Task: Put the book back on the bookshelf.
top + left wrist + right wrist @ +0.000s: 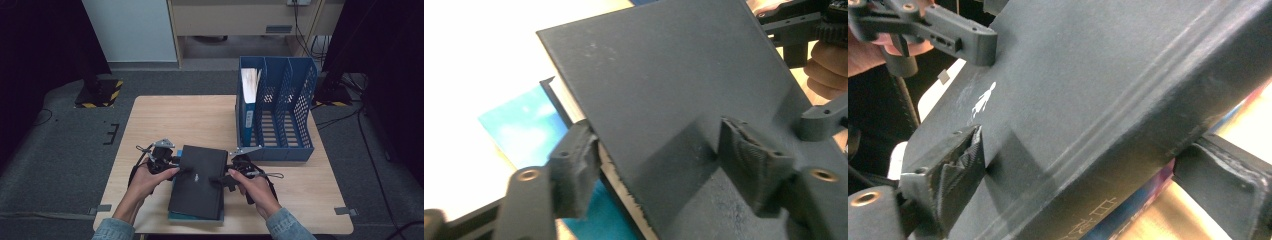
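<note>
A black book (197, 180) lies on a blue book (195, 217) near the table's front edge. My left gripper (180, 169) has the black book's left edge between its jaws, and my right gripper (222, 179) has the right edge. In the left gripper view the pads (749, 150) press on the dark cover (674, 90) from above and below, with the page edge lifted off the blue book (524, 125). In the right gripper view one pad (958, 165) sits on the cover (1098, 100) and the other jaw is under the spine, above a colourful cover (1148, 200).
A blue perforated file rack (280, 152) stands at the back right of the wooden table (175, 120), just beyond my right hand. Its left slot holds an upright blue binder (246, 112) with white pages. Dark stands and cables lie on the floor around the table.
</note>
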A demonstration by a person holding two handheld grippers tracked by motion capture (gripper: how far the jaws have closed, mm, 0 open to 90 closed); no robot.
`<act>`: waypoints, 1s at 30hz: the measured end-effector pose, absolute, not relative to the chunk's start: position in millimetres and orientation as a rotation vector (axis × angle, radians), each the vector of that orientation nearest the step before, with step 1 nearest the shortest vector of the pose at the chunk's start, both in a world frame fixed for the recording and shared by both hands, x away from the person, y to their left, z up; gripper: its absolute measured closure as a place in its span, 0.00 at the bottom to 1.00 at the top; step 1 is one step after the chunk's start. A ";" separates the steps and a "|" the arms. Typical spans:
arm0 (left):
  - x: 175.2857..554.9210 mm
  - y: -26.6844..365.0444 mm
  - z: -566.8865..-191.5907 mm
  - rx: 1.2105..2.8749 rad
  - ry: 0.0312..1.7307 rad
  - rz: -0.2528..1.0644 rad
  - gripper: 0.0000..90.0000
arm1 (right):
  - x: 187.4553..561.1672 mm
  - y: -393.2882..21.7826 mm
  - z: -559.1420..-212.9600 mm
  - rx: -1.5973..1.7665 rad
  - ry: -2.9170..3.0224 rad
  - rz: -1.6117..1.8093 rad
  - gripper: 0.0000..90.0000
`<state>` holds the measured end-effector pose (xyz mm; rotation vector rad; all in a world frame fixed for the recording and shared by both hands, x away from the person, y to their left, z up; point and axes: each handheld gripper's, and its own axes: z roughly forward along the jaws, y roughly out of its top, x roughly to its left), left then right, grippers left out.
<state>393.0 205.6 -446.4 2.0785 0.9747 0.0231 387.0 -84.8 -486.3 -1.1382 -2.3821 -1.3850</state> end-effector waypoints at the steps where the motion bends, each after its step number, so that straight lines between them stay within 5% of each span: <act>1: 392.8 207.1 -443.6 2.074 0.974 0.030 0.43 | 387.5 -84.4 -481.6 -1.134 -2.399 -1.392 0.10; 16: 386.7 226.2 -416.5 2.027 0.975 0.119 0.56 | 398.2 -70.5 -435.9 -1.057 -2.569 -1.403 0.21; 30: 385.4 234.7 -406.6 2.036 0.991 0.125 0.59 | 398.7 -62.8 -417.8 -0.997 -2.627 -1.410 0.25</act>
